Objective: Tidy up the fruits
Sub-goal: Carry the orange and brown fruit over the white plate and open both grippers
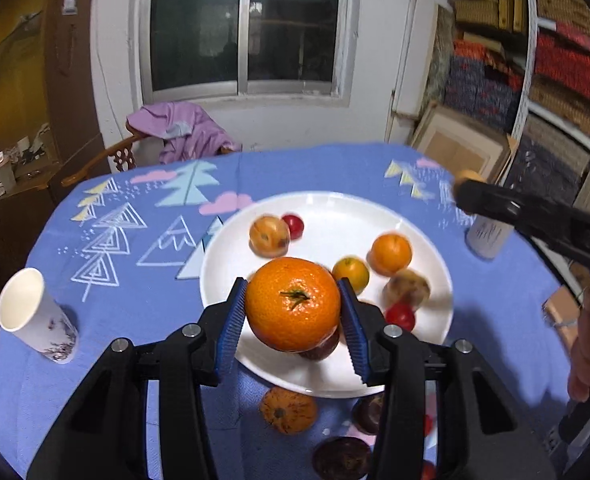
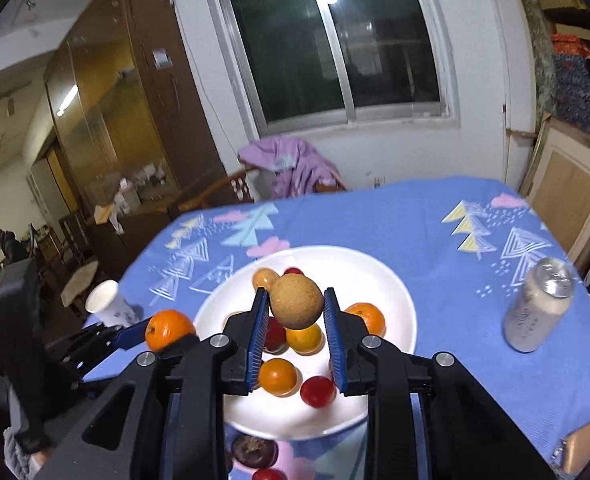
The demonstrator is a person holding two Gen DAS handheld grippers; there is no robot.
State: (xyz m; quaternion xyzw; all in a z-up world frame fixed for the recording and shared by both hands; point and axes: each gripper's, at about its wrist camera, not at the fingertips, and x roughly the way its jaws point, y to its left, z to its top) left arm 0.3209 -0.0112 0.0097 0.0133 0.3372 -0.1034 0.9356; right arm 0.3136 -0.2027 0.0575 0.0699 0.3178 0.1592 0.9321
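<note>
A large orange [image 1: 293, 304] is clamped between the blue pads of the left gripper [image 1: 293, 312] and is held in the air above the near edge of the white plate [image 1: 327, 204] – the stem end is turned toward the camera. In the right wrist view a round brown fruit [image 2: 296, 301] is gripped between the closed jaws of the right gripper [image 2: 295, 312], likewise raised over the plate.

On the plate several small fruits are seen: oranges, yellow ones, red ones and a brownish one. On the near side of the plate, on the blue tablecloth [image 1: 107, 272], a dull orange fruit [image 1: 288, 410] and dark purple fruits [image 1: 341, 458] are left lying. A paper cup [image 1: 35, 316] is stood to the left of the plate, and a drinks can [image 2: 537, 310] to its right – both are clear of its rim.
</note>
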